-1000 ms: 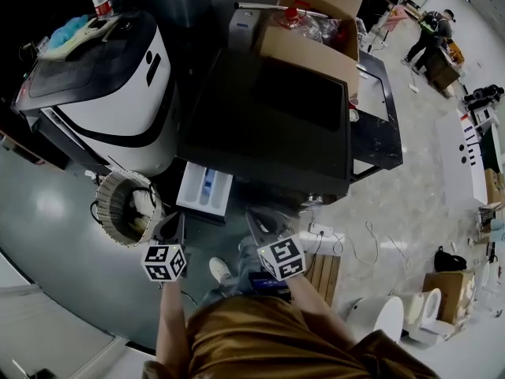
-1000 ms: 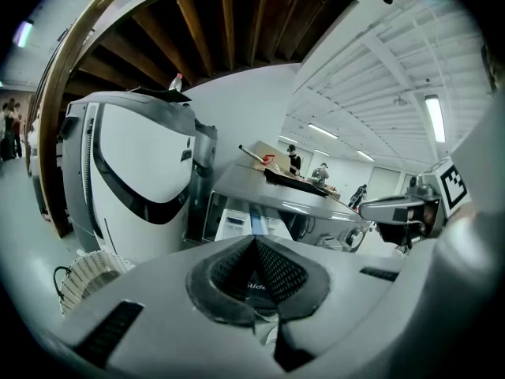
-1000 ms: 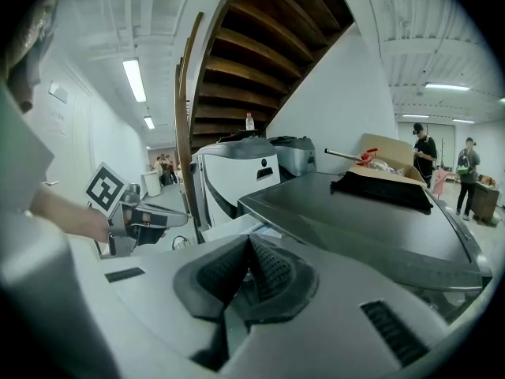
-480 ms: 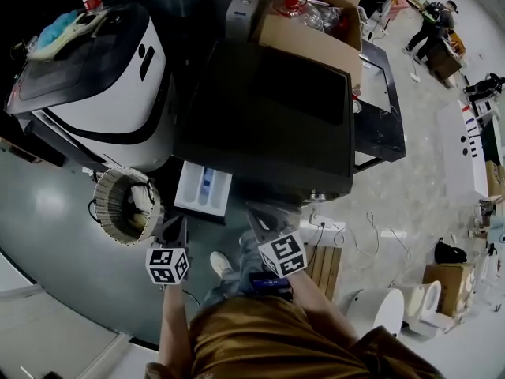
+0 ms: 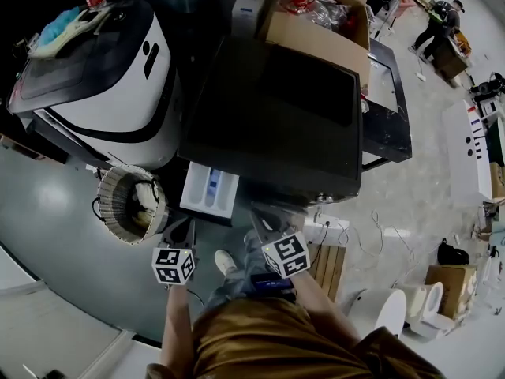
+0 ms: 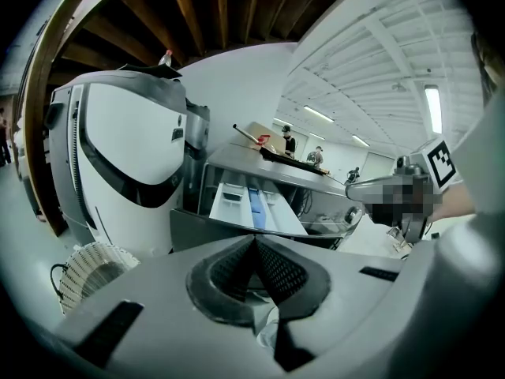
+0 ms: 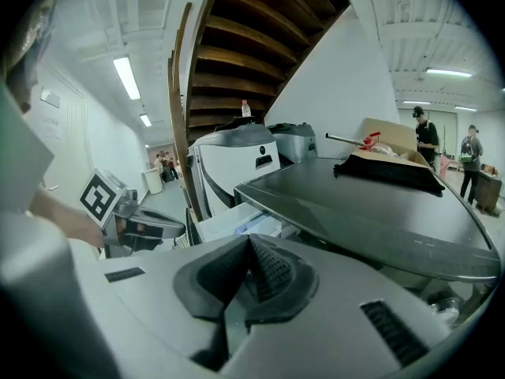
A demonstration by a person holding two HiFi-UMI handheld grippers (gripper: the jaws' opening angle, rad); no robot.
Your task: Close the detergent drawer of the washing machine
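Observation:
The washing machine [image 5: 276, 117] has a dark top, and its white detergent drawer [image 5: 209, 189] with a blue insert stands pulled out of the front. My left gripper [image 5: 180, 231] is shut on nothing, just below the drawer's front edge and apart from it. To its right, my right gripper [image 5: 264, 221] is shut and empty too, below the machine's front. In the left gripper view the drawer [image 6: 252, 208] lies straight ahead past the shut left gripper [image 6: 254, 243]. From the right gripper [image 7: 248, 247] view, the drawer [image 7: 229, 221] sits ahead to the left.
A white-and-black machine [image 5: 102, 69] stands left of the washer, with a wicker basket [image 5: 130, 204] on the floor before it. A cardboard box [image 5: 319, 22] rests behind the washer. A wooden pallet [image 5: 323, 267] and cables lie right of my shoe [image 5: 227, 263]. People [image 5: 438, 22] stand far right.
Both grippers sit slightly further right in the view, still shut. The drawer stays pulled out.

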